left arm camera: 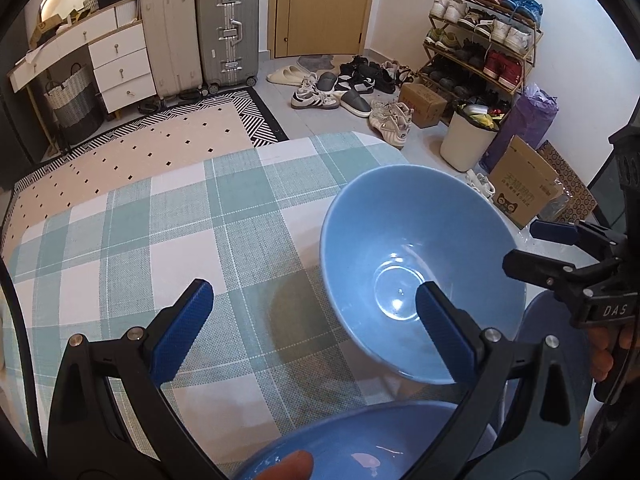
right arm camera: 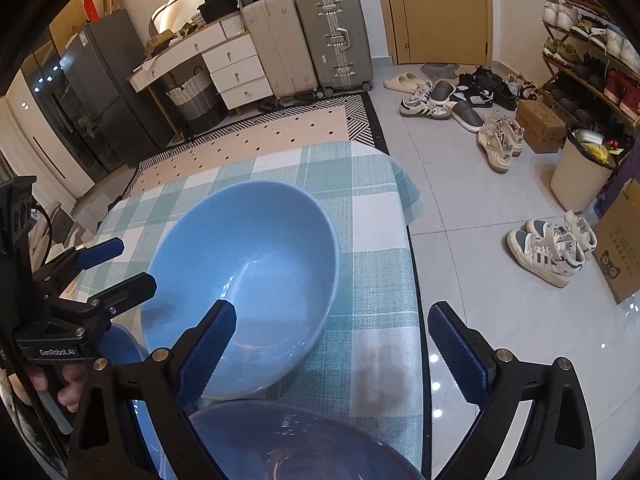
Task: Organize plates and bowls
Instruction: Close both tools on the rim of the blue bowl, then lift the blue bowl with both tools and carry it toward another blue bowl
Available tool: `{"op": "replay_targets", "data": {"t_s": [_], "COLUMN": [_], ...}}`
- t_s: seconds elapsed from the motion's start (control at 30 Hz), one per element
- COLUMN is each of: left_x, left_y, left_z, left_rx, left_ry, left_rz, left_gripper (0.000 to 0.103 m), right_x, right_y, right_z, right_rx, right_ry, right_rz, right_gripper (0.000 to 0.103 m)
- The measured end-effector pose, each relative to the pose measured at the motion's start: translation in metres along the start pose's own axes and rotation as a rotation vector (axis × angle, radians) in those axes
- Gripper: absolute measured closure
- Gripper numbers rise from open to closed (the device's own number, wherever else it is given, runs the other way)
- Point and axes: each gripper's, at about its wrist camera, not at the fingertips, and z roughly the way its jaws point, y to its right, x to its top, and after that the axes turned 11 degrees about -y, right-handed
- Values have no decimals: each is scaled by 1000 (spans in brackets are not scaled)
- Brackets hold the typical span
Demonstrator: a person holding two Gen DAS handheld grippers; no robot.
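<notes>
Bowl [left arm camera: 420, 264] tilted on checked tablecloth [left arm camera: 168, 216], both tools spread wide

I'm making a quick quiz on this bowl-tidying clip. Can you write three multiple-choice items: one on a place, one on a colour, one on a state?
1. Where does the light blue bowl sit?
A. on the checked tablecloth
B. on the floor
C. on the shoe rack

2. What colour are the finger pads of the left hand-held gripper?
A. red
B. blue
C. white

3. How does the right hand-held gripper stand?
A. shut on the bowl
B. open, holding nothing
C. shut on a plate

Answers: 1 A, the bowl rests on the cloth near the table's edge. 2 B, both pads show blue. 3 B, its fingers stand wide apart with only cloth and floor between them.
</notes>
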Motion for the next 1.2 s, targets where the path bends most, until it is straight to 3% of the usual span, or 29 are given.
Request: {"op": "replay_targets", "data": {"t_s": [0.13, 0.2, 0.27, 0.33, 0.5, 0.67, 0.83, 0.93, 1.2], "left_x": [2, 2, 2, 3, 2, 1, -1, -2, -2], "left_y": [-2, -2, 0, 1, 4, 6, 11, 13, 13], "left_z": [7, 10, 12, 15, 19, 22, 20, 20, 17], "left_rx": [-11, -17, -22, -28, -34, -43, -48, -53, -57], "left_ry": [-25, -31, -35, -46, -59, -67, -49, -43, -32], "left_rz": [-3, -1, 10, 18, 28, 39, 71, 78, 79], "left_gripper": [12, 14, 21, 33, 44, 65, 81, 86, 87], "right_x": [1, 2, 1, 2, 1, 0, -1, -1, -1], "right_y": [0, 0, -1, 0, 1, -1, -4, -5, -9], "right_z": [8, 11, 13, 15, 17, 18, 19, 19, 18], "right_rx": [9, 8, 12, 16, 26, 26, 24, 25, 4], "right_ry": [-26, -36, -39, -42, -47, -52, -49, -40, -35], "right_rz": [-9, -9, -13, -12, -15, -31, -28, -28, -39], "right_gripper": [22, 24, 26, 34, 41, 52, 76, 80, 83]}}
